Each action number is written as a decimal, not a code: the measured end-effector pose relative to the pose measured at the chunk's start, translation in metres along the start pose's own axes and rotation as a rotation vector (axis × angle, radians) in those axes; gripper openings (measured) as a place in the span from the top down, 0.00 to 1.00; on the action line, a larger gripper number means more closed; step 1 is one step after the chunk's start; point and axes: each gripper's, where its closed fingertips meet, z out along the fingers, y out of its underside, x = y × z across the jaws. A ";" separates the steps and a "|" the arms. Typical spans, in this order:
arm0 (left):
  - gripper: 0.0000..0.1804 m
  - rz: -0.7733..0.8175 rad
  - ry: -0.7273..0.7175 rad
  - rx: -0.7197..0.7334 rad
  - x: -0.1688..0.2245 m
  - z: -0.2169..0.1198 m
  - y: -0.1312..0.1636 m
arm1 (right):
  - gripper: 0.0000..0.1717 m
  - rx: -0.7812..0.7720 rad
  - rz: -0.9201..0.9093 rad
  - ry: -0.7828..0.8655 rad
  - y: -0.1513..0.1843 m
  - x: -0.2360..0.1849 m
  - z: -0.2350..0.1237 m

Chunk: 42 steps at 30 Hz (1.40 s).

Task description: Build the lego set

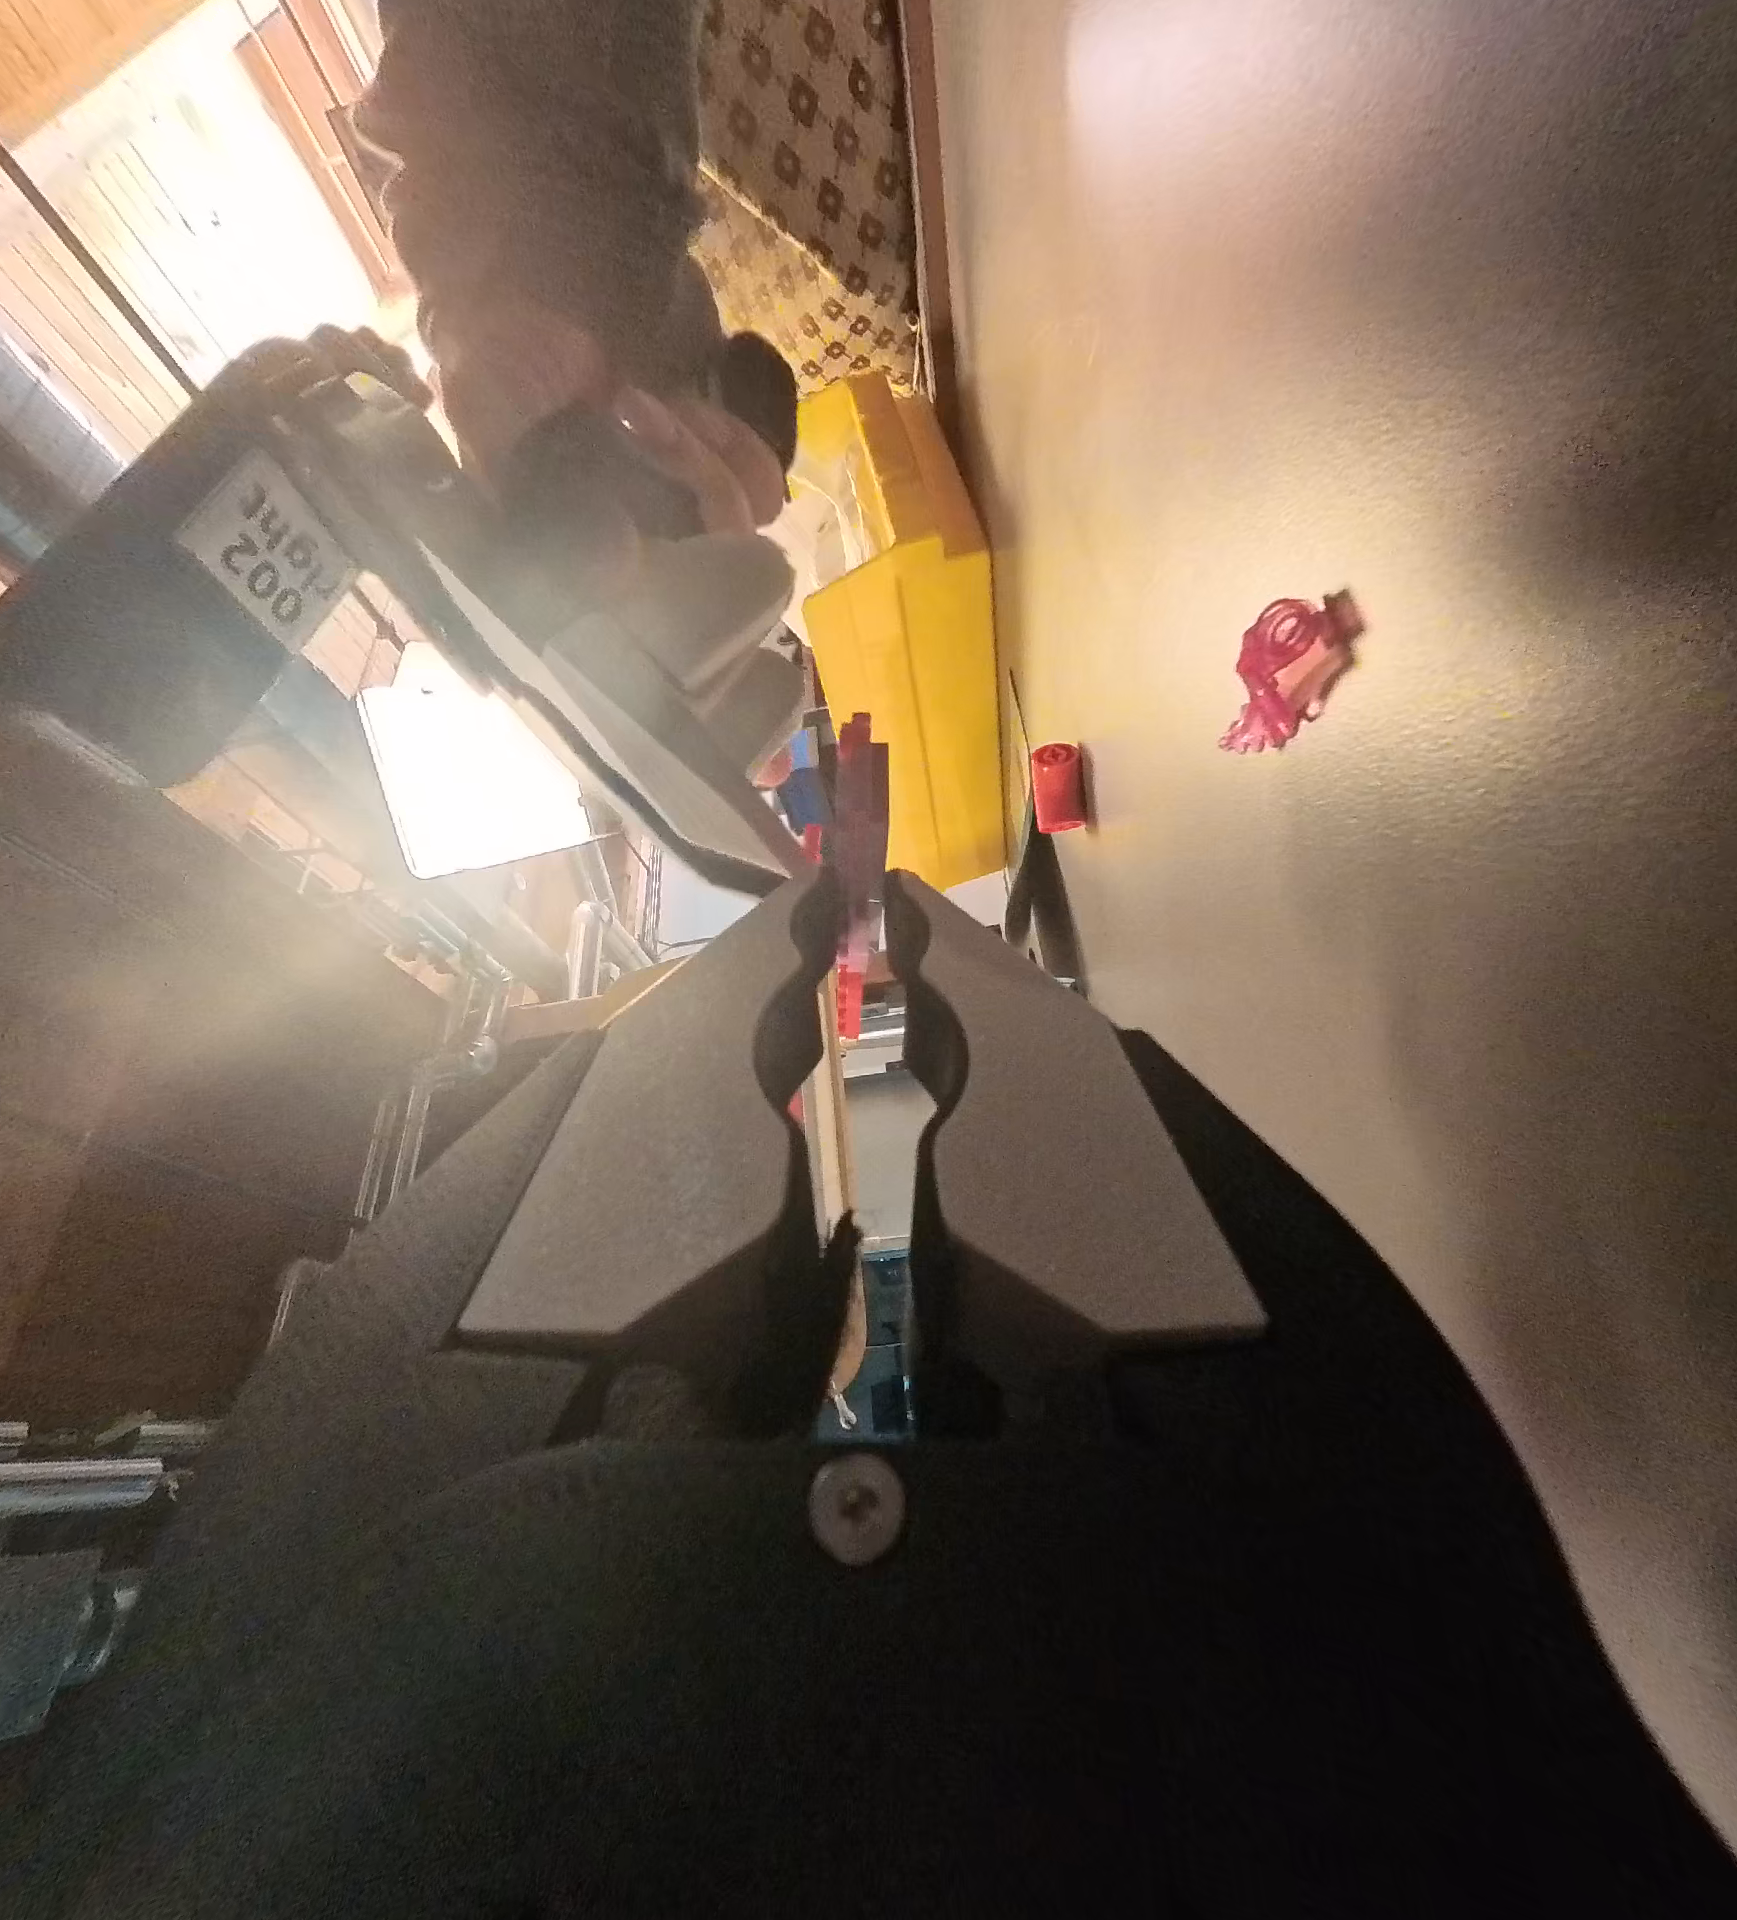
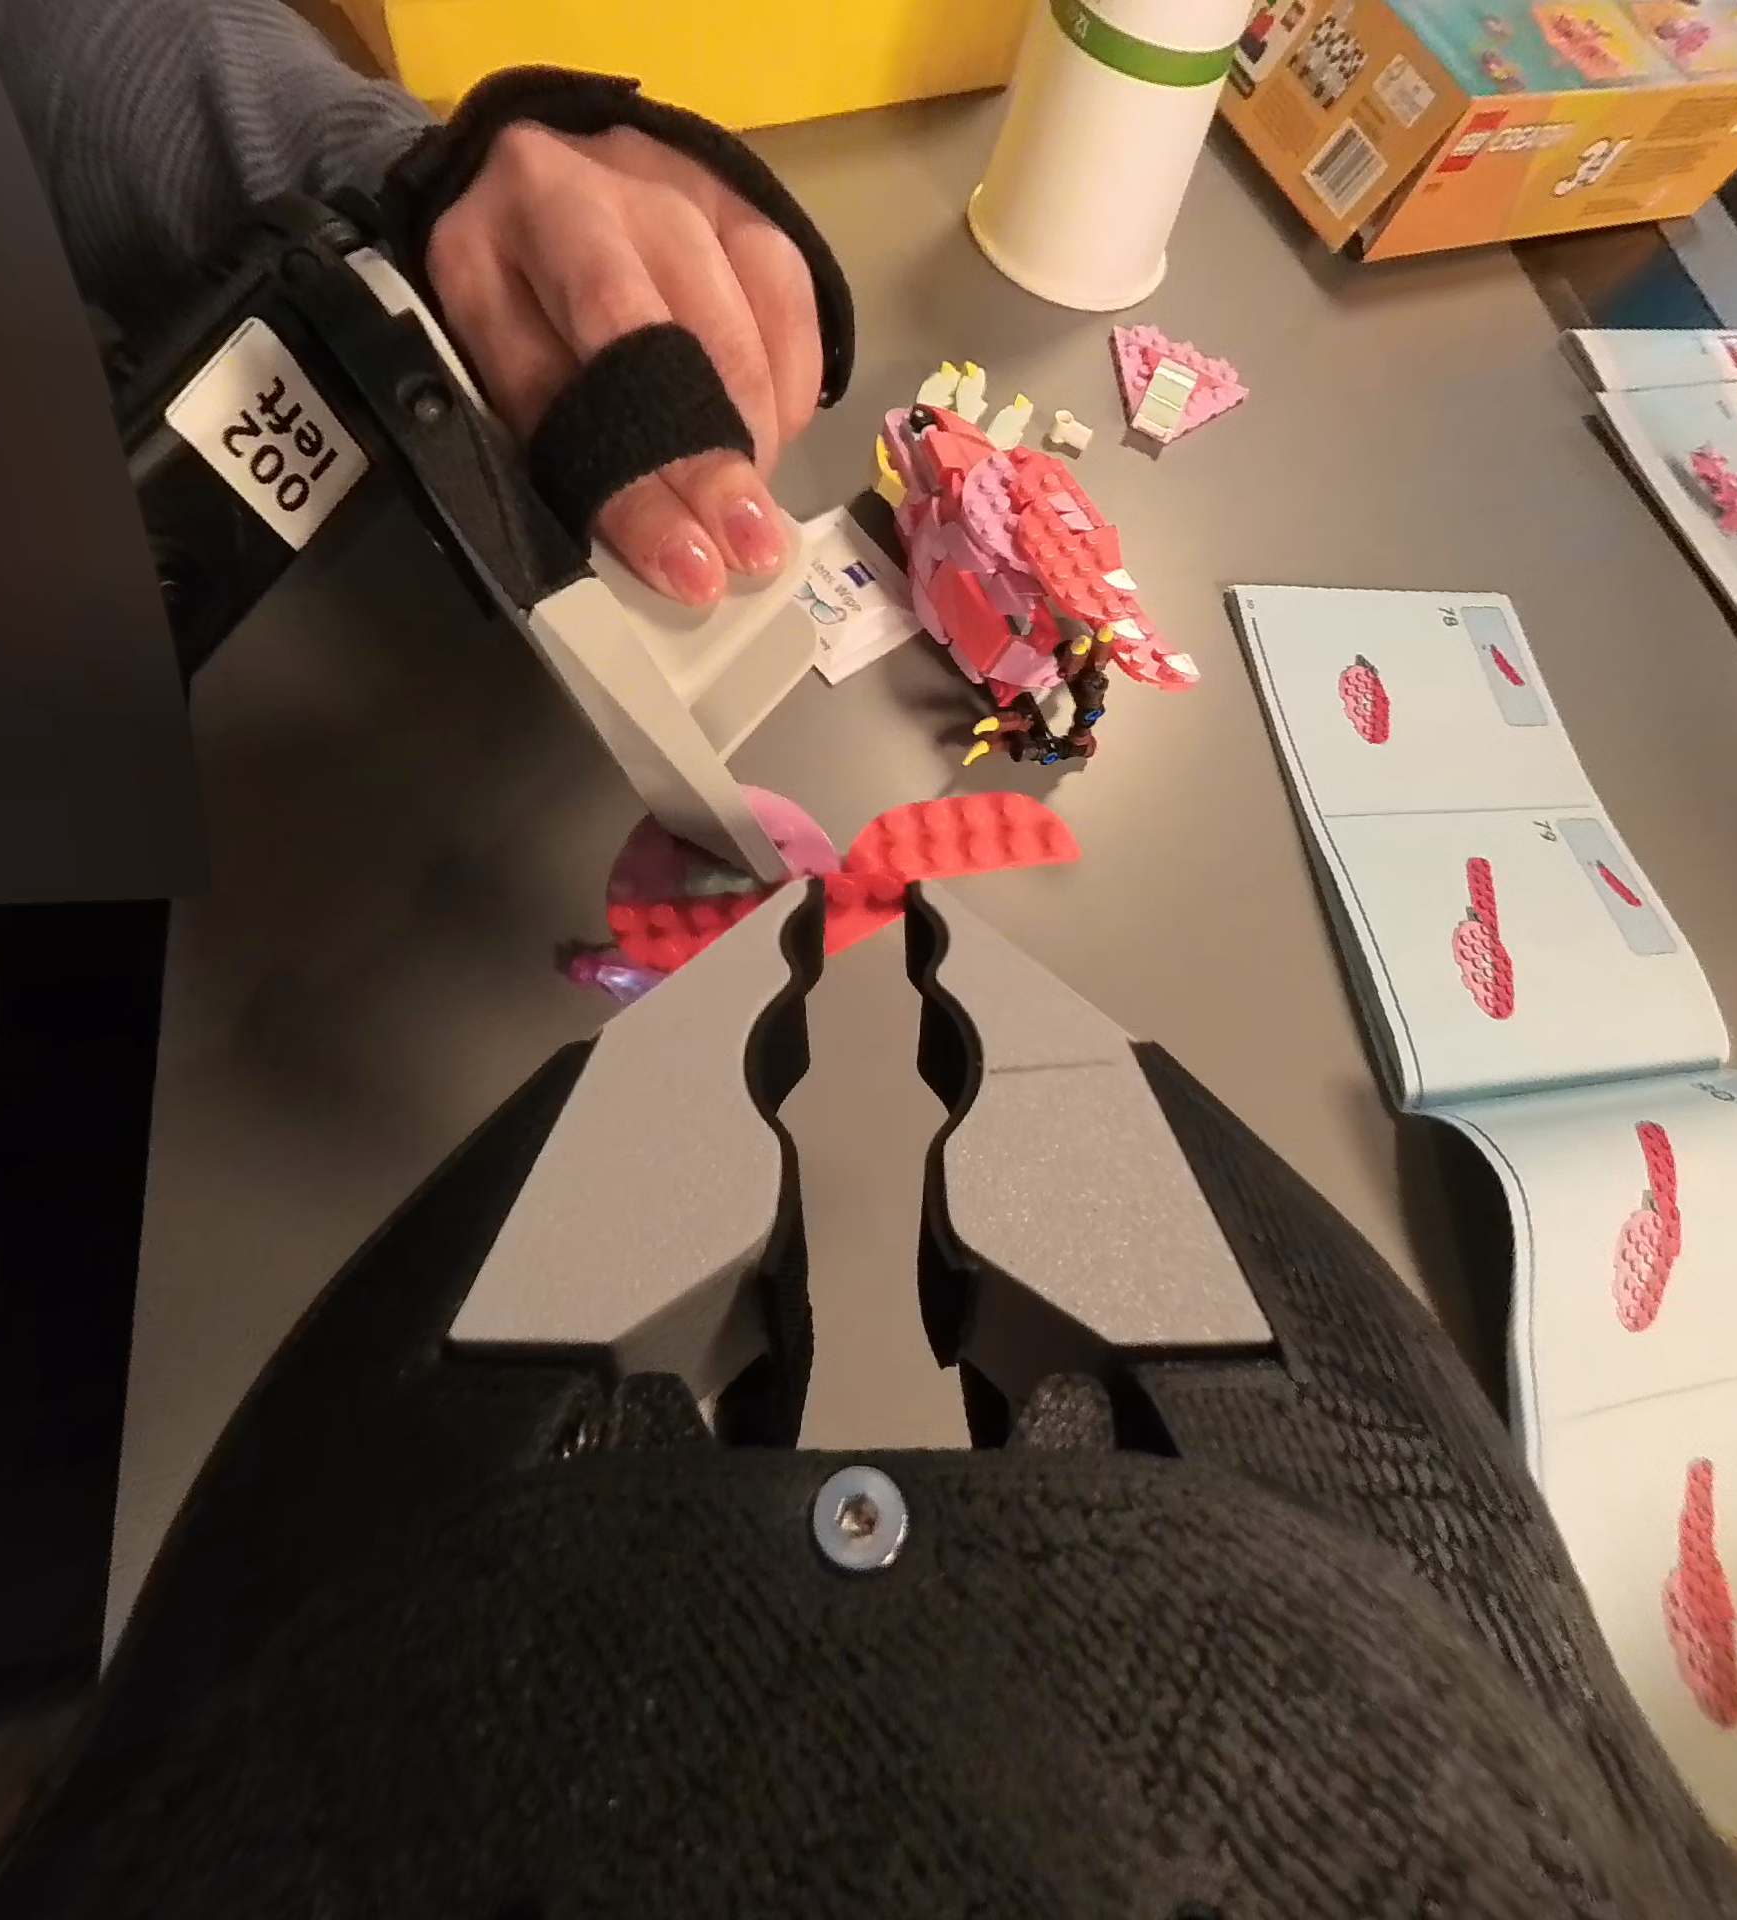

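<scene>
Your work surface is a matte grey table [image 2: 1207, 935], evenly lit in the right wrist view. The left wrist view is rolled on its side, so the tabletop stands as a wall along the right; behind it are bright windows, wooden slats, metal pipes and a patterned panel, all hazy with glare.

Counted on the table: one built pink and red brick bird [image 2: 1020, 561] lying on its side, one pink triangular plate piece [image 2: 1176, 390], one white paper cup [image 2: 1092, 156], one printed cardboard box [image 2: 1508, 114], one yellow bin [image 2: 698, 42] at the far edge, one small white packet [image 2: 843, 613], and at least two instruction booklets: an open one [image 2: 1446, 831] on your right and another [image 2: 1716, 488] beyond it. The left wrist view adds one small red cylinder brick [image 1: 1059, 787] and one translucent pink piece [image 1: 1290, 665] lying apart.

Your right gripper [image 2: 859, 914] pinches the red studded plate [image 2: 957, 842], both tips on its near end, the curved wing fanning out to the right above the table. Your left gripper [image 1: 853, 904], with your strapped hand [image 2: 625, 322] on it, is clamped on the pink and red brick assembly [image 2: 698, 883] just beside that plate, tip to tip with the right one
</scene>
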 end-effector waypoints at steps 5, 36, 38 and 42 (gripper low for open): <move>0.96 -0.001 0.012 -0.003 0.002 0.000 0.001 | 0.93 -0.045 0.067 0.068 0.019 0.013 -0.007; 0.96 -0.007 0.025 -0.003 0.003 0.000 0.000 | 0.70 -0.155 0.297 -0.053 0.078 -0.009 0.020; 0.96 -0.009 0.026 -0.006 0.003 0.000 0.001 | 0.68 -0.149 0.294 -0.039 0.077 -0.008 0.019; 0.96 -0.034 0.022 -0.036 0.002 0.002 0.007 | 0.68 -0.051 0.228 0.065 0.057 0.001 0.011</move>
